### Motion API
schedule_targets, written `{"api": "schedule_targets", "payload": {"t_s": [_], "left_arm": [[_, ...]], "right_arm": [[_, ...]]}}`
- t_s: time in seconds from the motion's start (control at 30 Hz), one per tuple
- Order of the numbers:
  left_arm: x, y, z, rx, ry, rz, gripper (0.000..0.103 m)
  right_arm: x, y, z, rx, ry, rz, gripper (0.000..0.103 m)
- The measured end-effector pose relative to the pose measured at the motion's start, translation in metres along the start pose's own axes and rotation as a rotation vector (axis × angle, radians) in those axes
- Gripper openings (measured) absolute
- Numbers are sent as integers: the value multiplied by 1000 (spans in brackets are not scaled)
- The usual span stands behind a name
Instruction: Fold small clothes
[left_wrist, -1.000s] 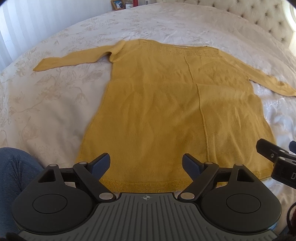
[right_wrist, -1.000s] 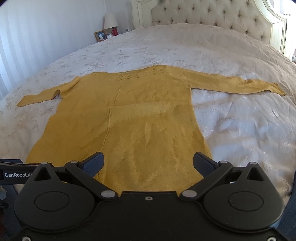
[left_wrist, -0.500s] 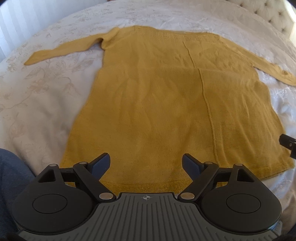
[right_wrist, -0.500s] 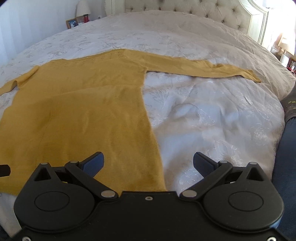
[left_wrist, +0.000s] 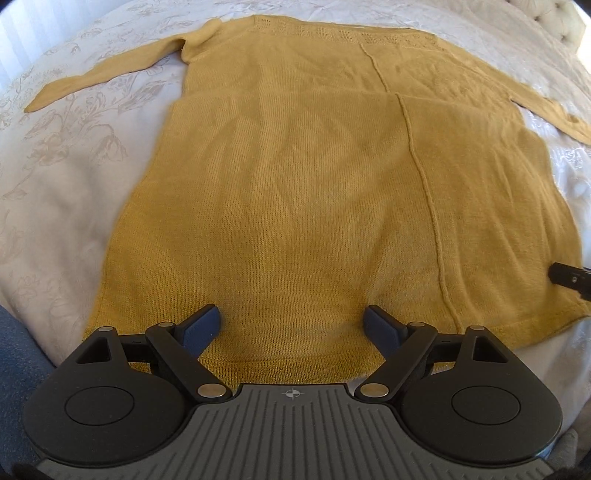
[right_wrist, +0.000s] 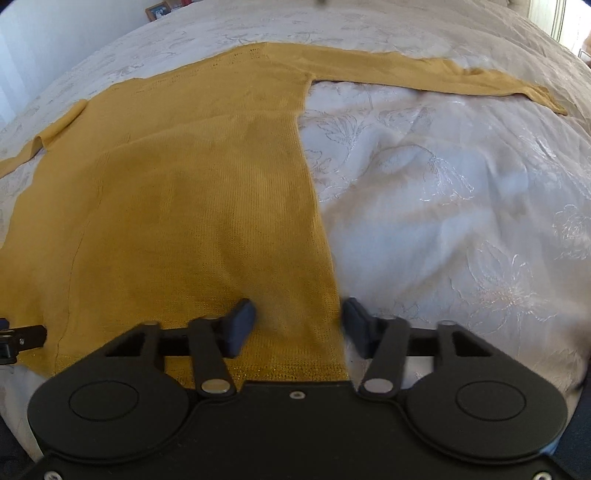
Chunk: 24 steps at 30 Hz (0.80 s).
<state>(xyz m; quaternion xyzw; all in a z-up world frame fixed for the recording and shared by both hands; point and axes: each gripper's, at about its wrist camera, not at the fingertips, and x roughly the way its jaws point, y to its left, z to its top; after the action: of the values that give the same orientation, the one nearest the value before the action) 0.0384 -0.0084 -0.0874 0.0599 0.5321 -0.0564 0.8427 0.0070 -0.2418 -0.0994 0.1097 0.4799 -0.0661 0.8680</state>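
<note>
The left tool (left_wrist: 291, 325) is held wide open above the hem of the sweater (left_wrist: 314, 192). The right tool (right_wrist: 298, 322) is positioned over the hem's right corner; its jaws have just been closing, with the fabric edge between them, not yet clamped. The sweater is spread flat on the bed (right_wrist: 461, 206), sleeves extended.

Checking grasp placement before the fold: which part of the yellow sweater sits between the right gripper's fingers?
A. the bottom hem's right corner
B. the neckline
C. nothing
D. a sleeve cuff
A: the right gripper straddles the yellow sweater at its hem corner, bedspread beside it.
</note>
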Motion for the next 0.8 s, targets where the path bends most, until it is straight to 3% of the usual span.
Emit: {"api": "schedule_targets", "payload": {"t_s": [0.07,0.13,0.27,0.47,0.53,0.57,0.6,0.67,0.73,0.8], "left_arm": [[0,0,1,3,2,-1,85],[1,-1,4,9,6,-4,85],[0,2,5,22,21,-18,85],[-3,6,2,54,34,-31,85],[-7,9,6,42,22,-43,84],[-12,11,9,24,1,-45,84],[-14,14,13,10,-22,-41,84],[-18,19,23,-10,-71,-16,84],[-15,22,37,-24,-101,7,84],[-10,24,52,-39,-128,19,84]], "right_arm": [[0,0,3,-19,19,29,19],[-2,2,3,-48,27,32,13],[-11,2,-2,-86,58,14,10],[-15,-7,-4,-40,80,15,11],[-17,-7,-1,-16,60,4,22],[-20,-6,1,-1,43,-6,35],[-24,-7,3,14,13,-15,55],[-29,-9,14,33,-58,-13,73],[-35,-4,23,35,-118,2,73],[-34,4,34,22,-153,26,81]]}}
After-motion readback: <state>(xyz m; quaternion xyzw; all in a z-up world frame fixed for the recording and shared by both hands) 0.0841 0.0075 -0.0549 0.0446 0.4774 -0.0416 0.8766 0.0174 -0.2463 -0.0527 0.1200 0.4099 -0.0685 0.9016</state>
